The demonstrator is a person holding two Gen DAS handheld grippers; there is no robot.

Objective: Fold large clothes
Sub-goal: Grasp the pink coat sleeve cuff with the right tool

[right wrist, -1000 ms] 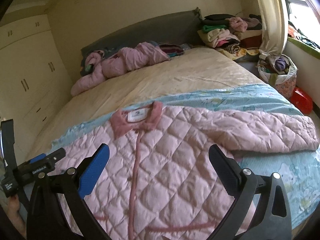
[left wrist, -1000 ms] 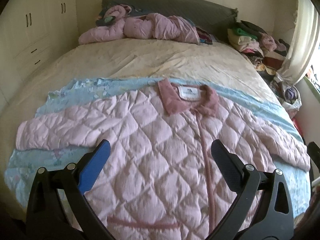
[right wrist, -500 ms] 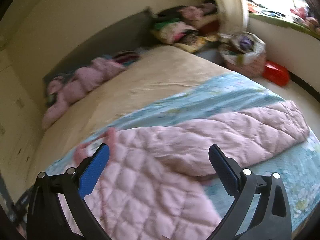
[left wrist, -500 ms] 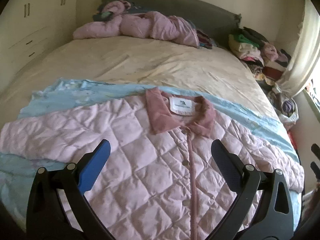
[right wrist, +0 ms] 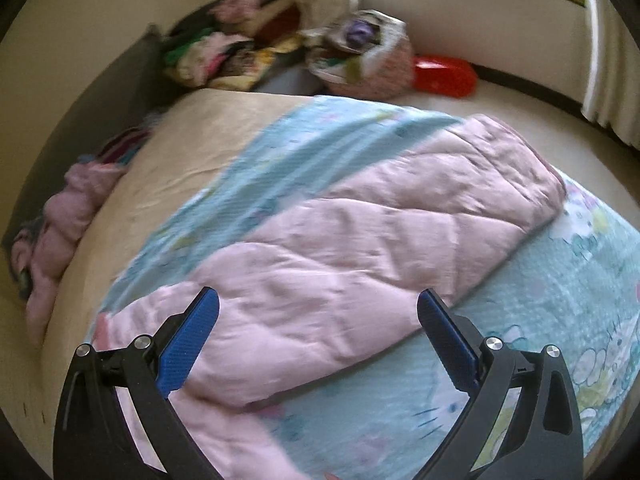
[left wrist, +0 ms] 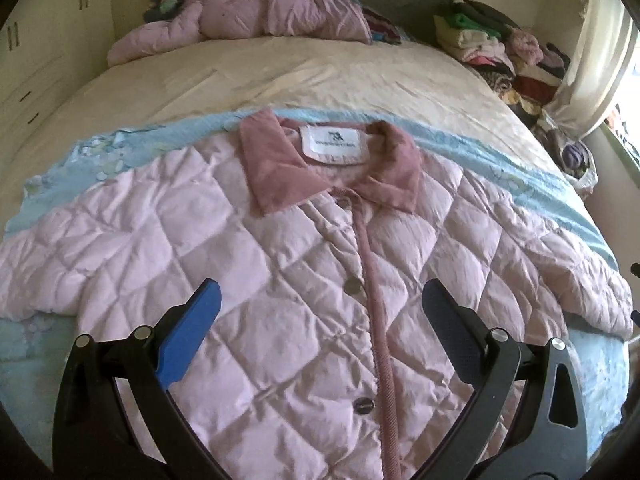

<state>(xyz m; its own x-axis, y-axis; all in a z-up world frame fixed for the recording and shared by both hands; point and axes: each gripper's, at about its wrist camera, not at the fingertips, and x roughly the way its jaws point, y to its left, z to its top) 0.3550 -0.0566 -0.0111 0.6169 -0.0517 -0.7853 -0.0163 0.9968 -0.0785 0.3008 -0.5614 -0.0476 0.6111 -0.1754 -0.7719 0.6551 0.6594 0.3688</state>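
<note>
My left gripper (left wrist: 320, 304) hangs with its jaws spread wide and empty above the chest of the pink quilted jacket (left wrist: 280, 280), just below its collar (left wrist: 280, 168). My right gripper (right wrist: 318, 312) is likewise agape, holding nothing, over the jacket's outstretched sleeve (right wrist: 400, 232). The jacket lies flat, front up, on a light blue blanket (right wrist: 520, 320) on the bed (left wrist: 320, 76).

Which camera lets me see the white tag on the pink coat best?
The left wrist view: the white tag sits sharp inside the collar of the pink coat. The right wrist view, blurred, shows only a sleeve, no tag.
</note>
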